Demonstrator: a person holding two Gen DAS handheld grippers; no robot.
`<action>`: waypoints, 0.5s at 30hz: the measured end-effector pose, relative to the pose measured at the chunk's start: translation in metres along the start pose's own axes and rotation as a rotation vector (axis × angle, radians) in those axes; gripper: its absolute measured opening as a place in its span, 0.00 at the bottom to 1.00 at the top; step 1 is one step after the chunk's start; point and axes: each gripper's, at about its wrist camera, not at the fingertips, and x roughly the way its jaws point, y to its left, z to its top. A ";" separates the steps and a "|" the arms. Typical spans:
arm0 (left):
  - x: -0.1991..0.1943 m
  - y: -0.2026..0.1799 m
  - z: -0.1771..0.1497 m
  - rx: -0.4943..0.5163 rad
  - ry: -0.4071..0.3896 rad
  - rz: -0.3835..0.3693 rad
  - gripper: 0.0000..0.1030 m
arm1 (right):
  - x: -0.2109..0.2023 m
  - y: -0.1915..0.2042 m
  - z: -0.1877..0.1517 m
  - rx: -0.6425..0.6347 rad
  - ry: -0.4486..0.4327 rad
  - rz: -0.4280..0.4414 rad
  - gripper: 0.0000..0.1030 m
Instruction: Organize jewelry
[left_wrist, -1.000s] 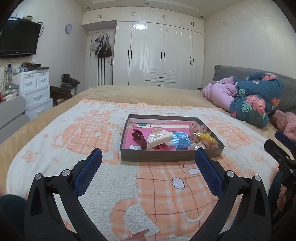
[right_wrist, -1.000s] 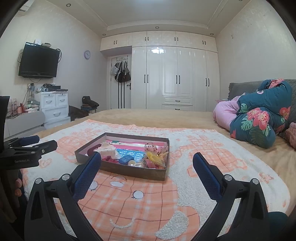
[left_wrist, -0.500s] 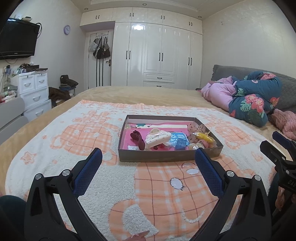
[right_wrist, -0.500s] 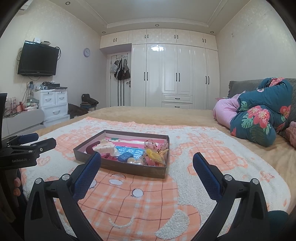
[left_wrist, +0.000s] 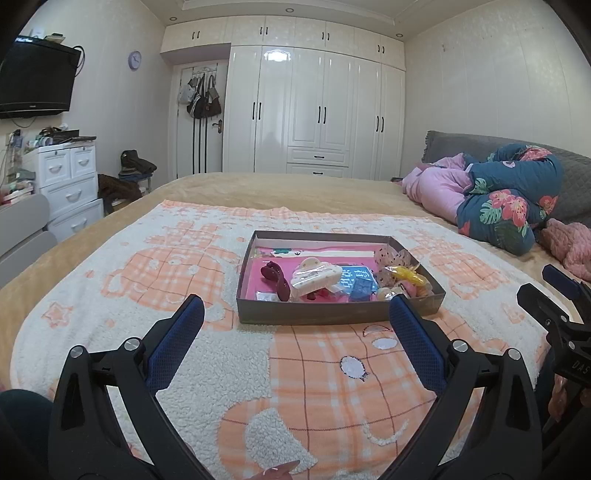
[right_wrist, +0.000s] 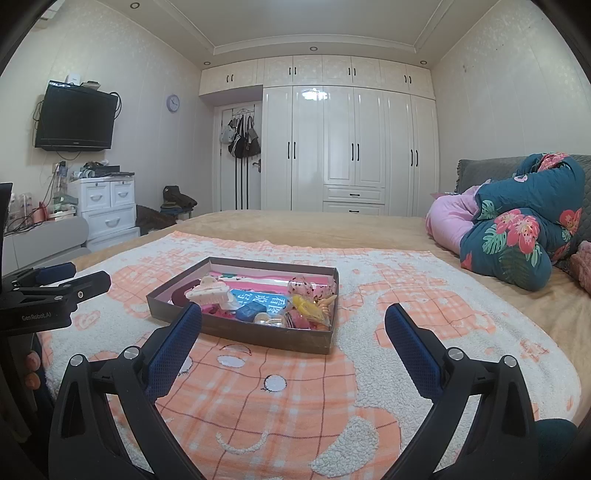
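- A shallow grey-brown cardboard tray (left_wrist: 340, 314) with a pink lining sits on the fleecy orange-and-white checked blanket (left_wrist: 221, 354) spread over the bed; all the jewelry and hair pieces lie inside it, none on the blanket.
- In the tray: a cream plastic claw clip (left_wrist: 316, 277) near the middle, a dark maroon clip (left_wrist: 275, 278) to its left, a small blue box (left_wrist: 364, 286) to its right, and at the right end a yellow piece (left_wrist: 404, 274) among clear speckled wrappers.
- My left gripper (left_wrist: 295, 321) hangs just short of the tray's near wall, jaws spread wide — nothing between the blue textured pads.
- My right gripper (right_wrist: 293, 323) is likewise released and empty, aimed at the tray's near right corner (right_wrist: 327, 341).
- The left wrist view looks down the tray's long side and catches my right gripper at its right edge; the right wrist view sees the tray cornerwise, with the claw clip (right_wrist: 208, 293) at the left end and my left gripper (right_wrist: 70, 277) at the frame's left edge.
- Only the right view shows the folded teal floral quilt (right_wrist: 517, 236) whole — puffy, quilted, well apart from the tray.
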 end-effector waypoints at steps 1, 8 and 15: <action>0.000 0.000 0.000 0.000 0.000 0.002 0.89 | 0.000 0.000 0.000 0.000 0.001 0.000 0.94; 0.000 0.000 0.000 0.000 -0.001 0.001 0.89 | 0.000 0.001 -0.001 0.001 -0.001 0.000 0.94; 0.000 0.000 0.000 0.001 -0.002 0.002 0.89 | 0.001 0.000 -0.001 0.005 0.001 -0.003 0.94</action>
